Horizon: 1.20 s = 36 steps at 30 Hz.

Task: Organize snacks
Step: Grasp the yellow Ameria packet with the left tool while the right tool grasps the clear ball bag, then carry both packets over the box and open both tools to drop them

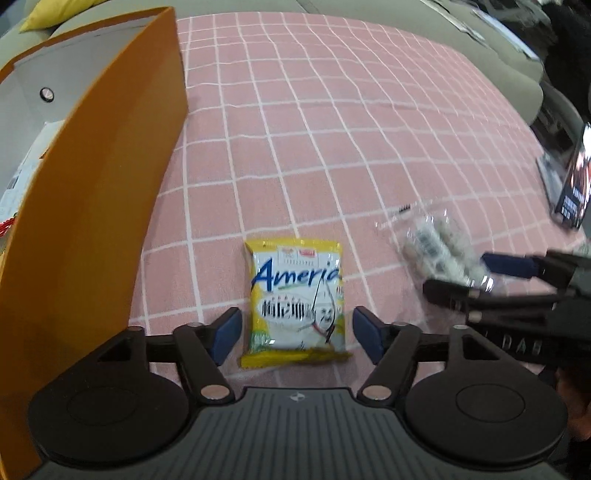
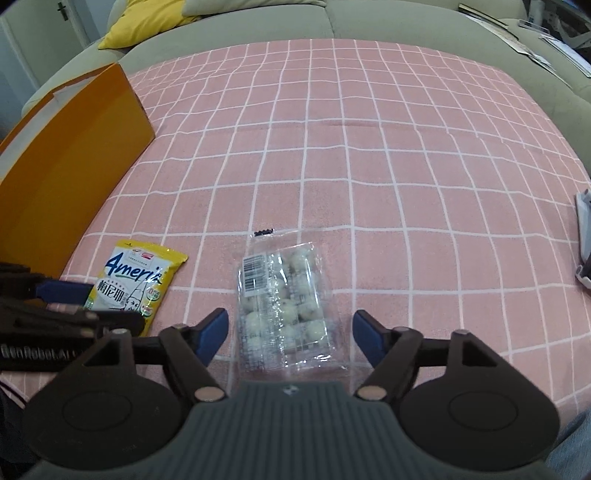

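Pink checked cloth [image 2: 369,155] covers the sofa. Left gripper [image 1: 294,330], fingers wide, straddles the yellow snack packet [image 1: 295,302]; right gripper [image 2: 289,334] likewise brackets the clear bun pack [image 2: 284,310] (neither gripped). Orange box [image 1: 92,206] waits beyond, probably their destination.

A home living room: a grey-green sofa [image 2: 332,22] with a yellow cushion [image 2: 147,22] curves behind a surface spread with a pink checked cloth [image 2: 332,147]. A pale door [image 2: 44,33] stands at the far left.
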{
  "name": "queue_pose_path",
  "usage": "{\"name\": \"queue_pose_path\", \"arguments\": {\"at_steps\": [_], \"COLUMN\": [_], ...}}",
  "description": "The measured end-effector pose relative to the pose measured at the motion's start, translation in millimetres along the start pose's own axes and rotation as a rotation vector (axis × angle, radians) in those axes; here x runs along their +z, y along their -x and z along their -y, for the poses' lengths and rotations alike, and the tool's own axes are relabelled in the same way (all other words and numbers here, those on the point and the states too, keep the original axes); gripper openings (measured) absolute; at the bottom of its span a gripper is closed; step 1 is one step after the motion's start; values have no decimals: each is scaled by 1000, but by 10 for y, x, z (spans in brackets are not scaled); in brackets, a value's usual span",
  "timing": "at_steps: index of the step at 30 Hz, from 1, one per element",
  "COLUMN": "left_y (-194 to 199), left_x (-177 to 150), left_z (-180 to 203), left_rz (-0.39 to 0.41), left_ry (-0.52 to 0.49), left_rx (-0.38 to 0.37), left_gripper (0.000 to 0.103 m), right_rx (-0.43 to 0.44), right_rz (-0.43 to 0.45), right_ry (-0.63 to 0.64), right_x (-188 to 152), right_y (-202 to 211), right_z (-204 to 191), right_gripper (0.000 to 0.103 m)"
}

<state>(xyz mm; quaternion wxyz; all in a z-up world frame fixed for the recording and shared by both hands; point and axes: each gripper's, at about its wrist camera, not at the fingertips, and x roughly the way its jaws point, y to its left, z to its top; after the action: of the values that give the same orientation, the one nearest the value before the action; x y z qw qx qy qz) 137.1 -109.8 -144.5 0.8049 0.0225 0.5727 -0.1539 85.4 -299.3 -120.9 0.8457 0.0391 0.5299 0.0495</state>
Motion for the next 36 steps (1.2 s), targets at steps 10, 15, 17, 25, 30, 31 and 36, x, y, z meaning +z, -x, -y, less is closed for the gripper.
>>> {"name": "queue_pose_path", "arguments": {"at_steps": [10, 15, 17, 25, 30, 31, 36], "left_y": [-226, -223, -206, -179, -20, 27, 343], "left_x": [139, 88, 87, 72, 1, -9, -46], "left_z": [56, 200, 192, 156, 165, 165, 160], "left_rz": [-55, -57, -50, -22, 12, 18, 70], "left_ry": [5, -66, -66, -36, -26, -21, 11], "left_rx": [69, 125, 121, 116, 120, 119, 109], "left_gripper": [84, 73, 66, 58, 58, 58, 58], "right_rx": [-4, -20, -18, -15, -15, -12, 18], "right_rz": [-12, -10, -6, -5, 10, 14, 46], "right_ry": [14, 44, 65, 58, 27, 18, -2], "right_x": [-11, -9, -8, 9, 8, 12, 38], "right_y": [-51, -67, -70, -87, -7, 20, 181], "right_z": [30, -26, -64, -52, -17, -9, -50], "right_gripper": [72, 63, 56, 54, 54, 54, 54]}}
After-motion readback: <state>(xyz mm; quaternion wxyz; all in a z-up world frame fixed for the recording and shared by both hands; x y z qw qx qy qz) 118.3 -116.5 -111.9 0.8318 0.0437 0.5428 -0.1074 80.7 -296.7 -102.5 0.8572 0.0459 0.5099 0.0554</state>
